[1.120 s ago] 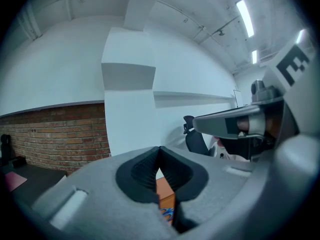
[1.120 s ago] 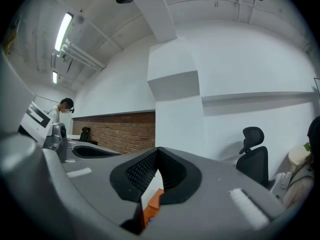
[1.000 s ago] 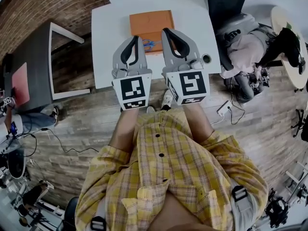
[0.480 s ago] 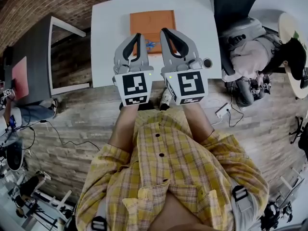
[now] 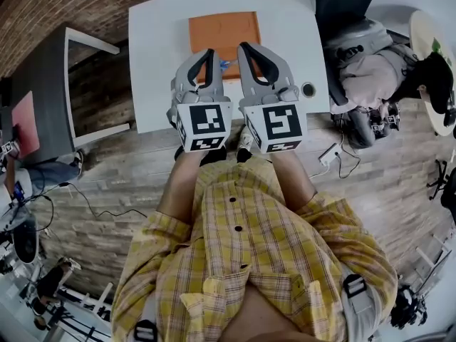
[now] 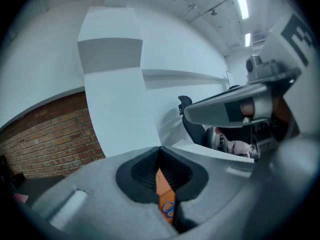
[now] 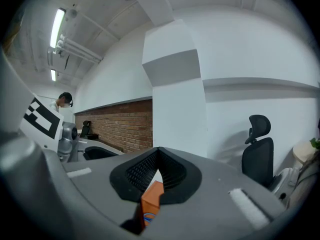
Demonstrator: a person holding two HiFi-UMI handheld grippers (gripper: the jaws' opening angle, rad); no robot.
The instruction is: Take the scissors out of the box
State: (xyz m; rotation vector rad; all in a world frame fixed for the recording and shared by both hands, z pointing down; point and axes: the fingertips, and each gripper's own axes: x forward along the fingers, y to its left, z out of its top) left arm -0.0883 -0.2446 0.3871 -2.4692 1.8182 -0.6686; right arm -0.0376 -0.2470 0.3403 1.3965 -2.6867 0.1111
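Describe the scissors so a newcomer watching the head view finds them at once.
Start at the white table, then the flat orange box lying on it. At the box's near edge, glimpsed between the left gripper and the right gripper, lie the scissors: their blue handle loops are the only blue against the orange.

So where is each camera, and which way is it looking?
Head view: on the person's head, looking steeply down at the white table and orange box; shows checked shirt, left tool, right tool.
Left gripper view: on the left tool, looking along its shut jaws at the box and scissors; right tool beside.
Right gripper view: on the right tool, looking along its shut jaws past the box to a black chair.
All three see the orange box.
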